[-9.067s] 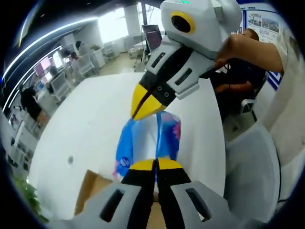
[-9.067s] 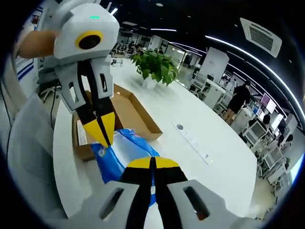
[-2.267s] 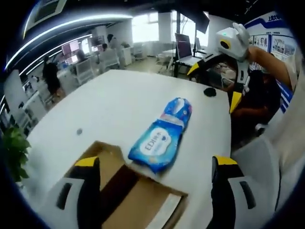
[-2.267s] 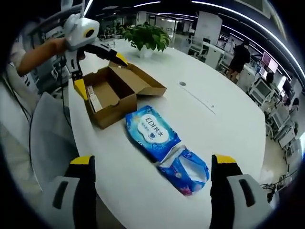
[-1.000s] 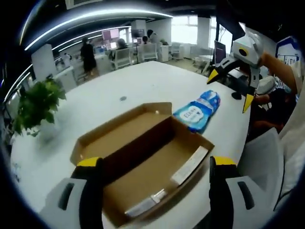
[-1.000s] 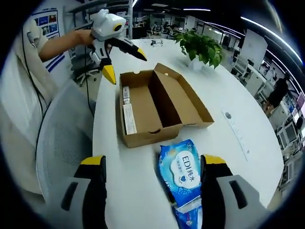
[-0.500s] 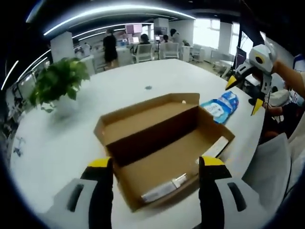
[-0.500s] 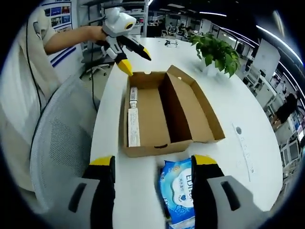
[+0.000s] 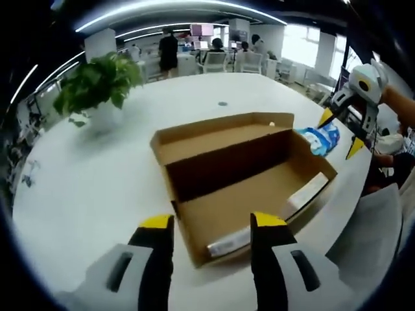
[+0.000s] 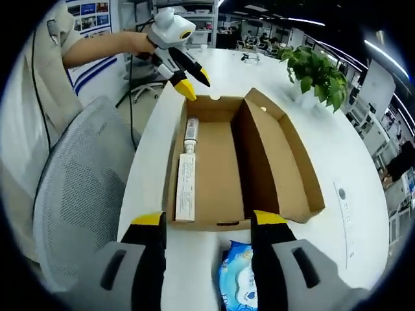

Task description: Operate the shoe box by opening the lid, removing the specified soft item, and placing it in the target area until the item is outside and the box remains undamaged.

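Note:
The brown cardboard shoe box lies open on the white table, its lid folded flat beside it. A white tube and a paper strip lie inside along one wall. The blue soft pack rests on the table just outside one short end of the box; the left gripper view has the pack beyond the far end. My left gripper is open at one short end, seen far off as the left gripper. My right gripper is open over the pack, seen across the box as the right gripper.
A grey mesh chair stands against the table edge beside the box. A potted plant sits farther along the table. A person's arm holds the left gripper. Office desks and people fill the background.
Both grippers have come in closer to the box's short ends, and their jaws stand somewhat narrower than before. The box and the blue pack have stayed where they were.

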